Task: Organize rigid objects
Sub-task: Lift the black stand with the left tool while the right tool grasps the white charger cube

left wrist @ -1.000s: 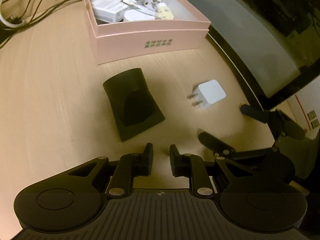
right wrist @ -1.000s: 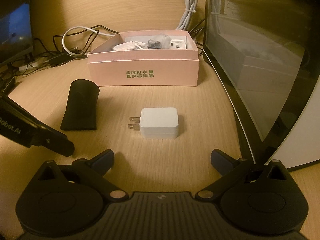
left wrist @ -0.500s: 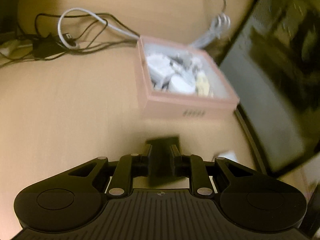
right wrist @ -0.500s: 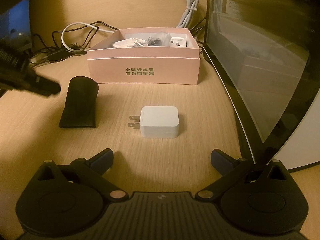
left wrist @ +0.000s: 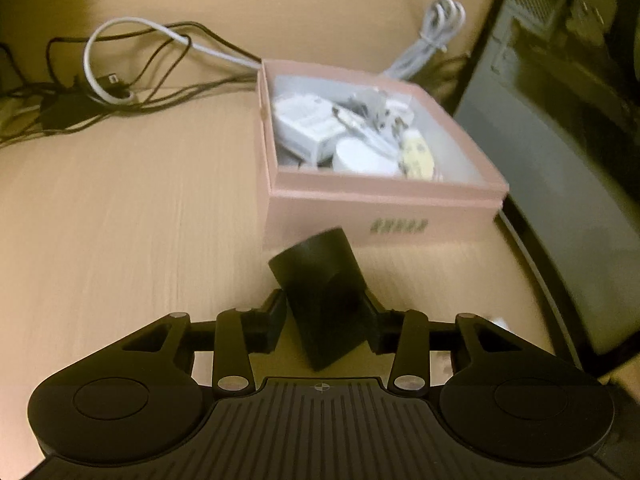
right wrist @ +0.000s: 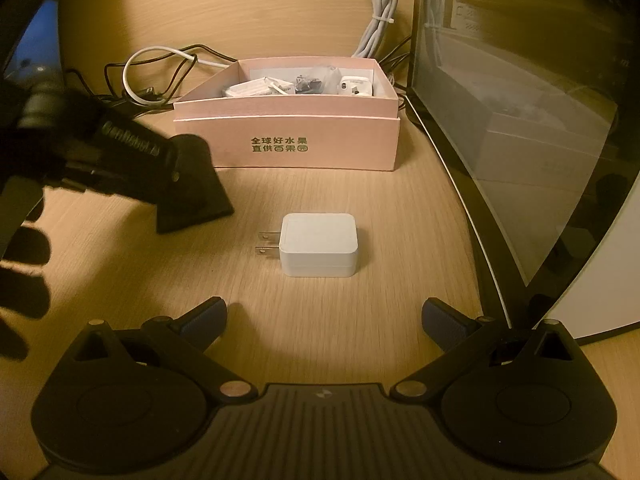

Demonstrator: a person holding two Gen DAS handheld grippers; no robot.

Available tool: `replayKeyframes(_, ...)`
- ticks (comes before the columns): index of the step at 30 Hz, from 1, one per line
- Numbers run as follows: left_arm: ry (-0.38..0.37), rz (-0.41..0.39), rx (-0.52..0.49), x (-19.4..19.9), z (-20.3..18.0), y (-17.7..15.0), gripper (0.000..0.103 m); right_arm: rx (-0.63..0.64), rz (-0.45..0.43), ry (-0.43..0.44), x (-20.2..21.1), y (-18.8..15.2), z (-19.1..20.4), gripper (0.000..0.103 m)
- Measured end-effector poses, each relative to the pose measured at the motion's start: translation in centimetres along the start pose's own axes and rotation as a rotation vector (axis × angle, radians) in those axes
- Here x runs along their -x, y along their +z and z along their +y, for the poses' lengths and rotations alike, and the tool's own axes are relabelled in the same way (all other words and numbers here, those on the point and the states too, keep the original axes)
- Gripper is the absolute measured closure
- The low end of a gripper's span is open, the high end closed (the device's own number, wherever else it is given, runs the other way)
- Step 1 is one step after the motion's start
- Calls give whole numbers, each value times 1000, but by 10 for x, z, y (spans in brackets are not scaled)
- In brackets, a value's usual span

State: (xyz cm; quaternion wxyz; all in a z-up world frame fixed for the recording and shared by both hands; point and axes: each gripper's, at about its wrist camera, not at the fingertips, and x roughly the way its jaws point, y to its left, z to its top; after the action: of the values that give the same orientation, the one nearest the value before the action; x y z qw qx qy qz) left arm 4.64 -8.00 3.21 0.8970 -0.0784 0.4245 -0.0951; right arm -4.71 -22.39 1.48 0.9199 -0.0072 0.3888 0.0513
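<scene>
Between the fingers of the left hand-held gripper [left wrist: 323,322] sits the black wedge-shaped holder [left wrist: 324,300]; the jaws have just been opening. Both finger pads stand right at its sides in the left wrist view, yet blur and the dark plastic make it impossible to tell whether they press on it or merely flank it. Its lower end looks to rest on the table [left wrist: 120,208], and its upper end leans toward the pink box [left wrist: 384,204], just short of the box's front wall. From the right wrist view the same holder [right wrist: 192,184] is partly covered by the left gripper's dark, blurred body, and dark fingers of the person's left hand [right wrist: 24,276] are cut off at the left edge.

Inside the pink box lie white chargers and small parts, jumbled and too smeared to sort out; green lettering on its front is unreadable in the left view, clear in the right one.

On the bare table, well apart from the holder, the white plug adapter [right wrist: 318,245] lies flat with its two prongs pointing left. Near it hangs the right hand-held gripper [right wrist: 324,316], jaws spread wide and empty.

Tangled cables [left wrist: 120,76] trail behind the box; a dark monitor [right wrist: 520,120] fills the right side.
</scene>
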Motion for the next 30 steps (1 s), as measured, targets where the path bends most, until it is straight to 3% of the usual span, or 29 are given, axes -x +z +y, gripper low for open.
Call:
replayKeyframes(5, -33, -2, 89, -15, 2, 16, 50, 0, -2, 0, 0, 0, 0, 0)
replayKeyframes(9, -17, -29, 86, -23, -7, 24, 52, 0, -2, 1, 0, 0, 0, 0)
replayKeyframes(16, 5, -8, 43, -40, -12, 22, 50, 0, -1, 0, 0, 0, 0, 0)
replayKeyframes(21, -30, 13, -48, -31, -5, 15, 50, -19, 5, -1, -1, 5, 0, 0)
replayKeyframes(24, -46, 27, -81, -18, 6, 6, 50, 18, -5, 19, -6, 10, 6, 11)
replayKeyframes(30, -64, 61, -78, 15, 40, -14, 50, 11, 8, -9, -23, 36, 10, 15)
